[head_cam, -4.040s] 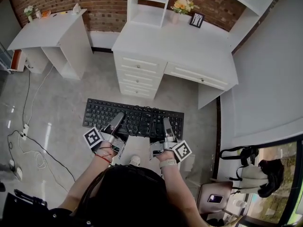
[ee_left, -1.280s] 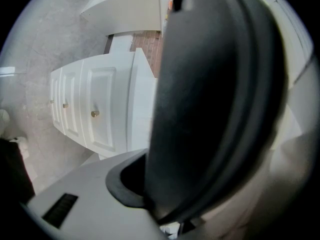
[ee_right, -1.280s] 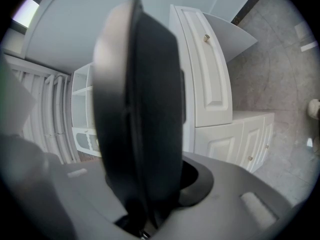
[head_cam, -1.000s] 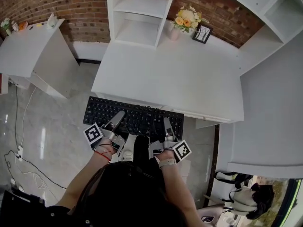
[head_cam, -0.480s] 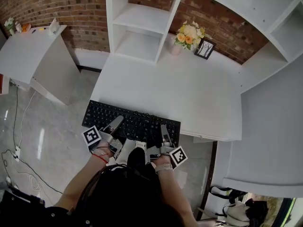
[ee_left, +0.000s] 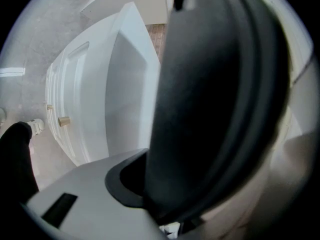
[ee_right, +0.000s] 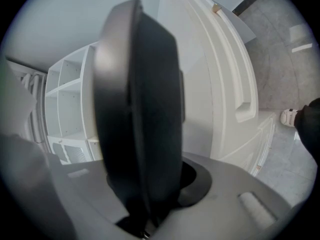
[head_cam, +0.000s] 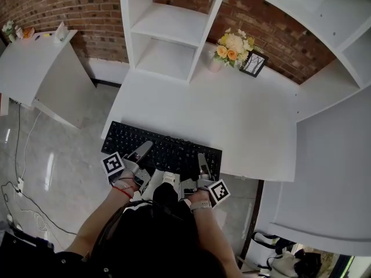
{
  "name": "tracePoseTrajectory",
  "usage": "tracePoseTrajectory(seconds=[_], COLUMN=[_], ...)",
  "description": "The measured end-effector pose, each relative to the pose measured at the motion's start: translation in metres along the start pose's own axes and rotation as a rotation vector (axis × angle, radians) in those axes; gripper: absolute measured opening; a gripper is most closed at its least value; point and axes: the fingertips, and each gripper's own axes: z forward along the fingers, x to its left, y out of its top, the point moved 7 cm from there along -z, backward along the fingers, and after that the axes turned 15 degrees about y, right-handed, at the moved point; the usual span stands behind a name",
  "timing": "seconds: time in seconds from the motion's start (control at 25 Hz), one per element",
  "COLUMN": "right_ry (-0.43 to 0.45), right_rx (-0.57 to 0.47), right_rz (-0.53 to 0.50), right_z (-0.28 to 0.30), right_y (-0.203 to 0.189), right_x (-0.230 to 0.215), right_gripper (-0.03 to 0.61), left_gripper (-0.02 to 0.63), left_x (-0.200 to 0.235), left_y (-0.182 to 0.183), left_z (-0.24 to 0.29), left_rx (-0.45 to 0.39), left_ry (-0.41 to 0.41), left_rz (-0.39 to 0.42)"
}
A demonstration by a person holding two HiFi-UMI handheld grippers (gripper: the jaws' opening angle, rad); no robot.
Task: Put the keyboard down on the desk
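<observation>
The black keyboard point(head_cam: 162, 149) is held level at the front edge of the white desk point(head_cam: 232, 114), its far side reaching over that edge. My left gripper point(head_cam: 144, 148) is shut on the keyboard's near edge left of centre. My right gripper point(head_cam: 201, 160) is shut on the near edge toward the right end, and its jaws have just been closing a little with the keyboard between them. In the left gripper view the keyboard point(ee_left: 210, 99) fills the frame as a dark slab between the jaws. The right gripper view shows the same keyboard point(ee_right: 140, 124), with the desk's drawers point(ee_right: 235, 89) beyond.
A vase of flowers point(head_cam: 231, 46) and a small picture frame point(head_cam: 253, 63) stand at the desk's back, beside a white shelf unit point(head_cam: 168, 33). A second white desk point(head_cam: 35, 57) stands at the left. Cables point(head_cam: 17, 184) lie on the grey floor.
Both grippers and the keyboard have moved forward toward the desk. The keyboard's far side now overlaps the desk's front edge, and the drawers are hidden beneath it.
</observation>
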Motion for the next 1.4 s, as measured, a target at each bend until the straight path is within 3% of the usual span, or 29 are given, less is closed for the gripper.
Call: tracePoseTrajectory(seconds=[0.64, 1.4], right_ry=[-0.119, -0.186], right_rx=[-0.025, -0.029], right_rz=[0.033, 0.040], right_z=[0.045, 0.093], right_y=[0.036, 0.054], right_x=[-0.018, -0.023], right_gripper=[0.087, 0.086], left_gripper=[0.104, 0.114], left_x=[-0.016, -0.032], left_y=[0.010, 0.028], left_z=[0.055, 0.100], left_rx=[0.008, 0.016], left_ry=[0.137, 0.143], left_rz=[-0.094, -0.141])
